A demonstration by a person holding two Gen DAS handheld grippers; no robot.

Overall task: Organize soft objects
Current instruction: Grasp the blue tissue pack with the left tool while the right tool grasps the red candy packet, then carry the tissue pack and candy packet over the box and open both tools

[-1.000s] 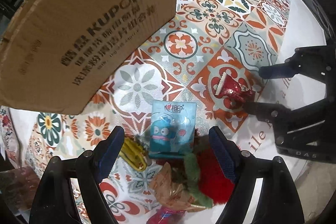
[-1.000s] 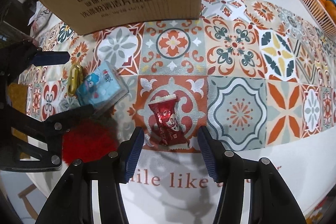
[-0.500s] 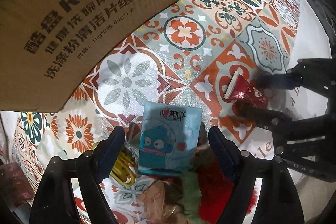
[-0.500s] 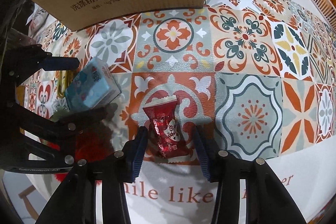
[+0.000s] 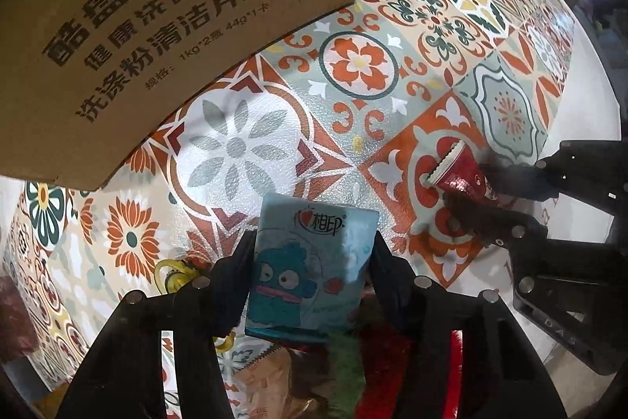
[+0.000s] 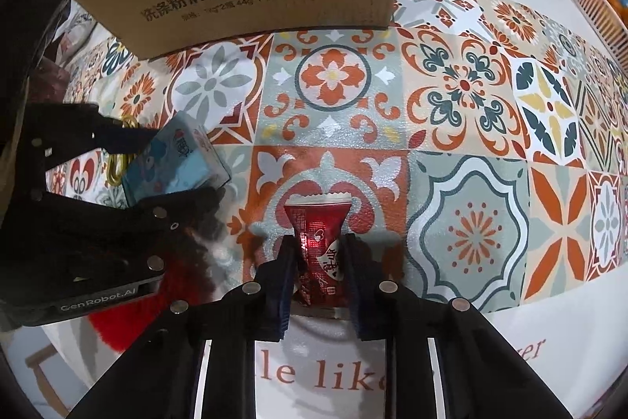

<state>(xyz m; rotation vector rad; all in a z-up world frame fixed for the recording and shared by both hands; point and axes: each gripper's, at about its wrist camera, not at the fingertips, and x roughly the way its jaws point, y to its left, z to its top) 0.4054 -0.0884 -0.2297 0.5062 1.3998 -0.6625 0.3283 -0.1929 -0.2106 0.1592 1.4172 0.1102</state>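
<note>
Both grabs landing at once. My left gripper [image 5: 312, 254] is closing on the blue tissue pack [image 5: 310, 269], low centre of the left wrist frame; fingers [image 5: 235, 262] sit at its two long sides and look to be touching, pack between them. My right gripper [image 6: 318, 258] is pinched tight on the red candy wrapper [image 6: 320, 242], low centre of the right wrist frame, squeezing its waist so the serrated top fans out above. To do this well: let the left finish closing before lifting, since the pack is soft and will bulge; lift both straight up. I'd guess the cardboard box [image 5: 157, 26], upper left, is the drop target; its near wall is tall, so clear the rim first. Open patterned desk [image 6: 471, 105] runs centre to right. Clutter under the left: yellow clip [image 5: 172, 273] at lower left, red fuzzy thing [image 6: 117, 324] and a crinkly bag [image 5: 267, 379] below. The two grippers sit near each other, so move them apart.
</note>
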